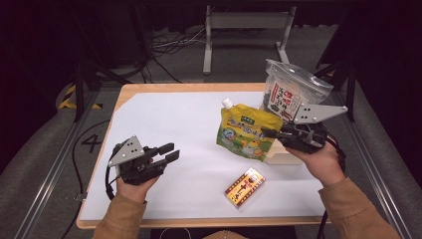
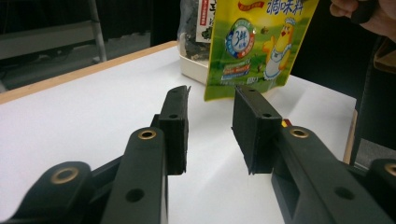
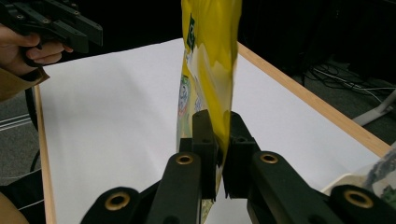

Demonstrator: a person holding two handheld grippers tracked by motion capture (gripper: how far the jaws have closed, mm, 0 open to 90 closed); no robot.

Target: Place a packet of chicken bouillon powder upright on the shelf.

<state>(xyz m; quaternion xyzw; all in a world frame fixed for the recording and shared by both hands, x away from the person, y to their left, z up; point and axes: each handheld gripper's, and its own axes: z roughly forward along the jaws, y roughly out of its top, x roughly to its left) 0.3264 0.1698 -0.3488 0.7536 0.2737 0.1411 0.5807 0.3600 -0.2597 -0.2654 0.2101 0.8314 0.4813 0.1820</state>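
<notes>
Left claw (image 1: 169, 152): low over the white desk (image 1: 164, 119), pointing right, jaws apart, holding nothing.
Right claw (image 1: 266, 133): pointing left, squeezed on the yellow plastic spout pouch (image 1: 244, 132).
Pouch: mid-right, lifted, standing tall, white cap up.

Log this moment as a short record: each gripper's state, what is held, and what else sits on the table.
left gripper: open, holding nothing, above the white table top
right gripper: jaws shut on the yellow spouted pouch
pouch: lifted upright, white cap at top
red and yellow small box: lying flat near the front edge
clear bag with dark contents: upright in a pale tray, behind the pouch
</notes>
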